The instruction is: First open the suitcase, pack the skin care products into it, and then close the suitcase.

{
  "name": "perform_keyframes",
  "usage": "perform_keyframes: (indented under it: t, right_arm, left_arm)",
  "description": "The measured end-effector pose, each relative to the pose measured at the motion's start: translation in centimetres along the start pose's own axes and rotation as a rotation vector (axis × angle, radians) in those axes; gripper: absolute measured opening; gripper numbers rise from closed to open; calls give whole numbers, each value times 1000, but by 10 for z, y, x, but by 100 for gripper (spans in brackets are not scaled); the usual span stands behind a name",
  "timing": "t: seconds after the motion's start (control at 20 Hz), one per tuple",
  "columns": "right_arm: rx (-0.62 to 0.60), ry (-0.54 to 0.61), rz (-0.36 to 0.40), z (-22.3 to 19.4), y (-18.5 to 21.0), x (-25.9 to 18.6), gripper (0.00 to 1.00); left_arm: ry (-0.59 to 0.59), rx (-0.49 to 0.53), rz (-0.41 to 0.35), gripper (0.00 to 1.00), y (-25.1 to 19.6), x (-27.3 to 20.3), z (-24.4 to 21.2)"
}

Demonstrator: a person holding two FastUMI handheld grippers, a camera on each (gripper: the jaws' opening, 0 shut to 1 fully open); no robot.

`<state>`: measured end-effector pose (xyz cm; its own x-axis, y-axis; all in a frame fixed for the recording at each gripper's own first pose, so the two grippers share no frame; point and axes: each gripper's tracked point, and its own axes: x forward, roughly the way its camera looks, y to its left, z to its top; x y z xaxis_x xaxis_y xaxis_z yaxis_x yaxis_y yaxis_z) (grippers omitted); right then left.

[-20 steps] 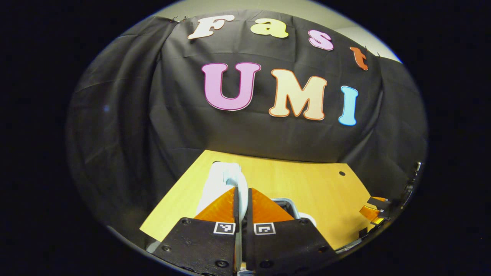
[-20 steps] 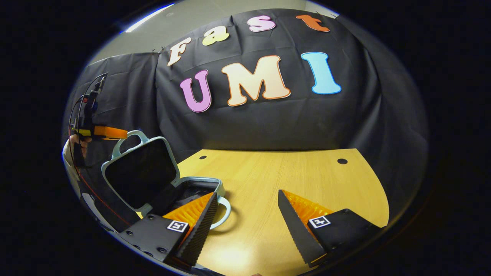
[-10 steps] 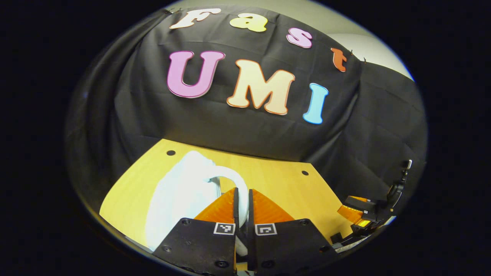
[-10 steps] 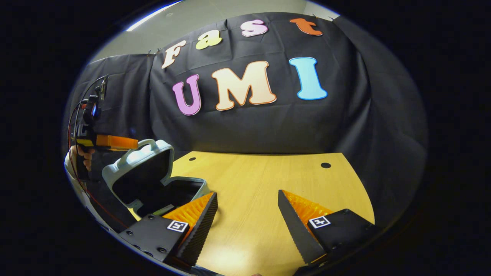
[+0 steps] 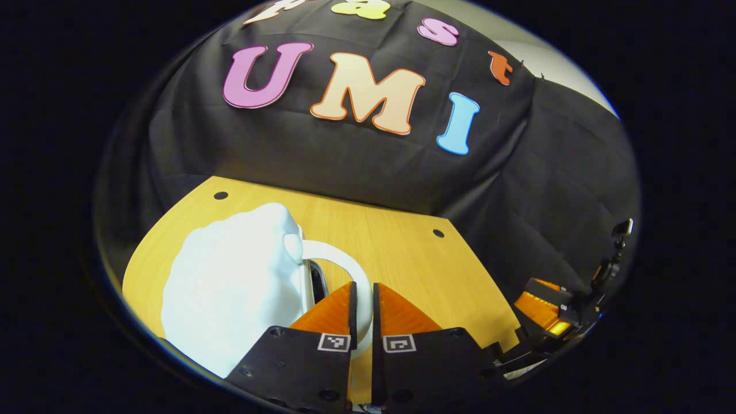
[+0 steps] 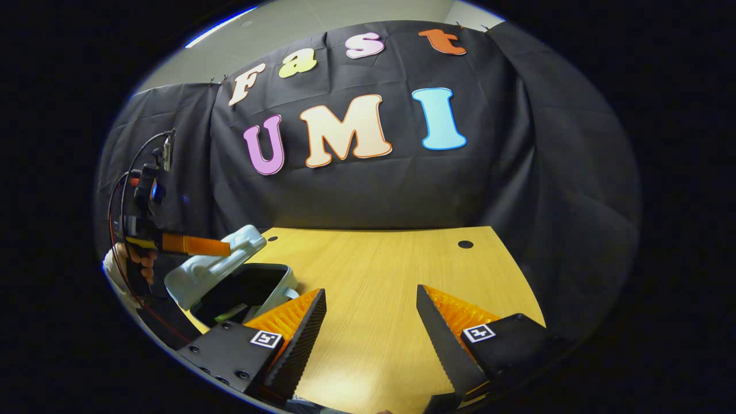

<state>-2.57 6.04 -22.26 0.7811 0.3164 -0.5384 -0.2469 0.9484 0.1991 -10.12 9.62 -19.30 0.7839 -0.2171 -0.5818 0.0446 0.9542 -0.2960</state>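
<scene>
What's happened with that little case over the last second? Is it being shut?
Yes. The left tool, clamped on the lid's handle, has swung the suitcase lid from nearly upright down toward the base; a gap remains. The right tool has stayed open and empty above the table.
</scene>
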Motion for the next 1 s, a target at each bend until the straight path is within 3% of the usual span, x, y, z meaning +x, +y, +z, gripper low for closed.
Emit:
perform_keyframes:
  t: [0.1, 0.4, 0.45, 0.55, 0.6, 0.7, 0.75, 0.85, 1.0]
  right_arm:
    - [-13, -6, 10, 3, -4, -6, 98]
    - [-40, -39, 46, 21, -21, -22, 98]
    - [-38, -56, 49, 28, -22, -23, 98]
    - [-41, -95, 38, 45, -23, -25, 98]
    - [-42, -122, 30, 57, -21, -27, 98]
    - [-52, -211, 7, 87, -12, -35, 98]
    - [-62, -262, -8, 104, -6, -41, 98]
    - [-83, -360, -45, 137, 7, -54, 98]
    - [-80, -454, -74, 176, 33, -81, 97]
  left_arm:
    - [-15, 34, 48, 3, 5, 6, -7]
    - [-77, -55, 78, 1, -15, 10, -14]
    - [-105, -33, 85, 6, -22, 6, -9]
    - [-159, 36, 89, 44, -40, -3, 5]
    - [-190, 74, 93, 68, -49, -11, 15]
    - [-277, 147, 101, 92, -70, -24, 35]
    - [-326, 182, 111, 98, -79, -32, 47]
    - [-422, 239, 134, 98, -92, -51, 73]
    - [-455, 283, 53, 97, -124, -66, 89]
